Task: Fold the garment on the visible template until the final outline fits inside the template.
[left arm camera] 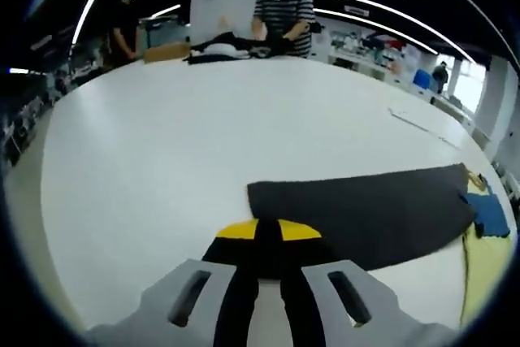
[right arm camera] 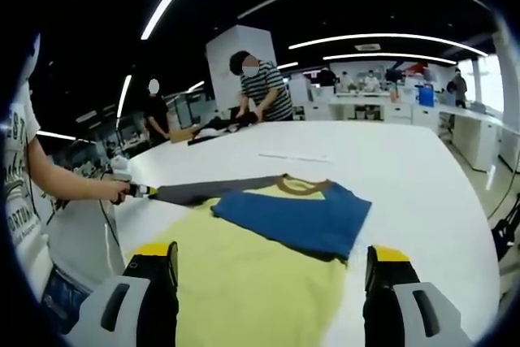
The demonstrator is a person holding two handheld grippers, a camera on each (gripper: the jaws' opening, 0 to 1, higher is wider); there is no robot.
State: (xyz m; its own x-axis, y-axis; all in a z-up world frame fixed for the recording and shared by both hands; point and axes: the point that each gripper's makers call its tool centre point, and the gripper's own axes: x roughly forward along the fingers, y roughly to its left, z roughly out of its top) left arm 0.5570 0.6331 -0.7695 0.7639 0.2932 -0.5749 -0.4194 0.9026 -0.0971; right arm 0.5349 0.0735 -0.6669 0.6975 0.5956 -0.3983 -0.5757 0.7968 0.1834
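Observation:
A T-shirt lies on the white table [right arm camera: 422,168]. It has a pale yellow body [right arm camera: 260,286], a brown collar [right arm camera: 302,185], and a blue sleeve [right arm camera: 292,219] folded across the chest. Its dark grey sleeve [right arm camera: 213,189] is stretched out to the left. In the left gripper view my left gripper [left arm camera: 268,232] is shut on the near end of that dark grey sleeve [left arm camera: 374,209], with the blue sleeve [left arm camera: 489,214] and yellow body [left arm camera: 484,270] at the right edge. In the right gripper view the left gripper [right arm camera: 136,191] is held by a hand. My right gripper [right arm camera: 272,254] hovers open above the yellow body, holding nothing.
Two people stand at the table's far end by a pile of dark clothes [left arm camera: 227,45] and a cardboard box [left arm camera: 166,52]. A thin pale strip [left arm camera: 418,123] lies on the table beyond the shirt. The table edge [left arm camera: 49,201] curves close on the left.

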